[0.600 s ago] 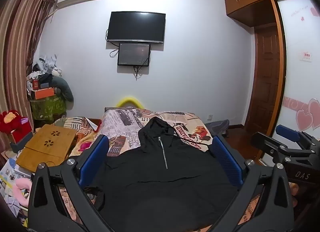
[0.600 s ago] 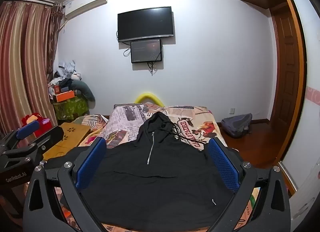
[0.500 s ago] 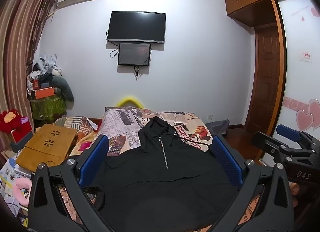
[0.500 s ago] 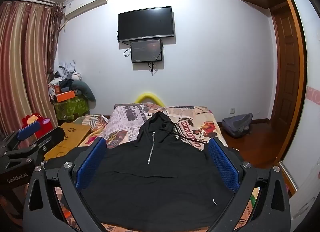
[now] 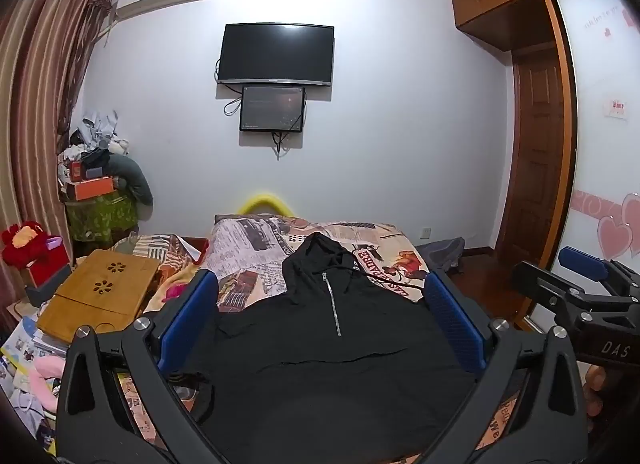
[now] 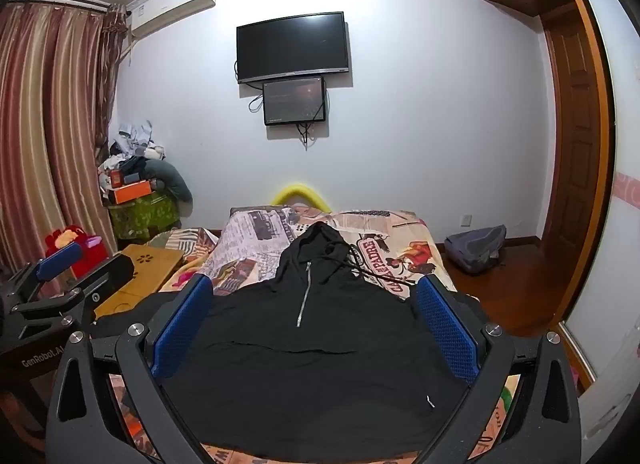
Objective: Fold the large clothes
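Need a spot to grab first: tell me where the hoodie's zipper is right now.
The zipper runs down the chest of the black hoodie, centred in both wrist views between the open blue fingers, just below the hood on the bed.

A bed (image 5: 256,232) covered by a newspaper-print bedspread (image 6: 260,232) is carrying a black zip hoodie (image 5: 320,364), which is lying flat across its near part, hood pointing to the far end, drawstring (image 6: 380,278) trailing right. At the left edge a wooden lap table (image 5: 100,292) is resting.
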Action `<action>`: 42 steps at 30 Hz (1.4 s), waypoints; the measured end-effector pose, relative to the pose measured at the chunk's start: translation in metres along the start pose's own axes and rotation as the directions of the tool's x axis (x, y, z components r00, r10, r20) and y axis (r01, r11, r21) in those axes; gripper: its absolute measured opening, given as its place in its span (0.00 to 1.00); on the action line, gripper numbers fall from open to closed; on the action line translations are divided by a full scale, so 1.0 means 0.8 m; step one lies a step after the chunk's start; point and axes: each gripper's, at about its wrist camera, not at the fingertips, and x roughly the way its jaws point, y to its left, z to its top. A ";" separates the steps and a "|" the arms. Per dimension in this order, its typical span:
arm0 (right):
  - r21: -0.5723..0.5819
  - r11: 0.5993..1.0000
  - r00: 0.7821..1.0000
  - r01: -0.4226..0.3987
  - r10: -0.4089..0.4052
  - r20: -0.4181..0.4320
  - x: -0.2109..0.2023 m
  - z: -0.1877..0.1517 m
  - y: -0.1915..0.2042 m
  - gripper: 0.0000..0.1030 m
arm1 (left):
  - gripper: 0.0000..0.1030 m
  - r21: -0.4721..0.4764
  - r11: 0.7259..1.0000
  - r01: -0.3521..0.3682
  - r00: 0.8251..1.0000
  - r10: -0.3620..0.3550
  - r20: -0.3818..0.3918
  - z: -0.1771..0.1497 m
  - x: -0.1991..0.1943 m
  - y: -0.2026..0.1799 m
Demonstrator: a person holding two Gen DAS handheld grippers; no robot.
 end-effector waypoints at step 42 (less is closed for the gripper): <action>0.003 1.000 1.000 0.009 -0.009 -0.012 0.005 -0.003 -0.003 0.98 | 1.00 -0.032 0.999 -0.002 1.000 0.001 -0.014 -0.004 0.008 0.009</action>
